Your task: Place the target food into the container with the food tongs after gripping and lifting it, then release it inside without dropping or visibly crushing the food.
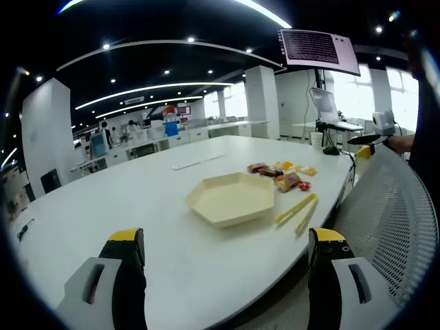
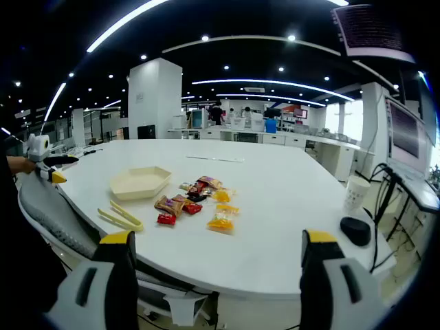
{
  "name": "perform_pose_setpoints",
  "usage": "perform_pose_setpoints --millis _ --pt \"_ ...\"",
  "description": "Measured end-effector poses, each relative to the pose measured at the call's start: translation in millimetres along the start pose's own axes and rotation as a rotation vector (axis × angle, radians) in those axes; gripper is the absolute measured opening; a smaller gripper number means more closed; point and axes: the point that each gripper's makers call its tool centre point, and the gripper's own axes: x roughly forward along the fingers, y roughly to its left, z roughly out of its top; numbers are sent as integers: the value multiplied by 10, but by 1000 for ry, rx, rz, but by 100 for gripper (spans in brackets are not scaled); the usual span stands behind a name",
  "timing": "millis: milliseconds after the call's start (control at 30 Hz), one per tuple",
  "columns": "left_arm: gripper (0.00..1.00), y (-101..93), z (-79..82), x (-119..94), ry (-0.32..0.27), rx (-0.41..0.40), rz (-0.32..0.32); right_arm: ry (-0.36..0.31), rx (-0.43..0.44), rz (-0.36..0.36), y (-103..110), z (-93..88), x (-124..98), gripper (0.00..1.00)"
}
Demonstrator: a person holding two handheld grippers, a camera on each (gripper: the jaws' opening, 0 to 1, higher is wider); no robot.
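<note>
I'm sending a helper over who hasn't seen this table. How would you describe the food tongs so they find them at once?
On the large white table, find the cream six-sided tray near the mesh-backed chair. The food tongs lie flat by the table edge beside the tray, apart from the snack packets. They are plain pale yellow, two long thin arms joined at one end, unlike the colourful wrappers.

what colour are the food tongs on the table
Pale yellow food tongs, best seen in the left gripper view.

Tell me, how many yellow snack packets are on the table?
3, maybe more hidden. One yellow packet lies nearest the table edge, one just behind it, and one beside the brown wrappers.
</note>
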Motion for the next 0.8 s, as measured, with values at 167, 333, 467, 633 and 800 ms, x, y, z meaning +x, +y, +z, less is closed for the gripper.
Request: perform_pose_setpoints --millis 167,333,467,633,800 --pt "97 -12 -11 1 7 -1 -4 -30 20 -6 -48 91 -2 100" --pt "98 -11 -5 4 3 0 -4 -35 9 -1 -81 110 33 100" --pt "98 -3 -7 2 1 0 -1 -31 1 10 -53 112 45 100" --pt "97 0 -8 1 2 -5 3 -39 15 16 -12 121 48 100" --pt "98 2 0 2 -1 -1 4 -34 22 21 -3 105 64 100"
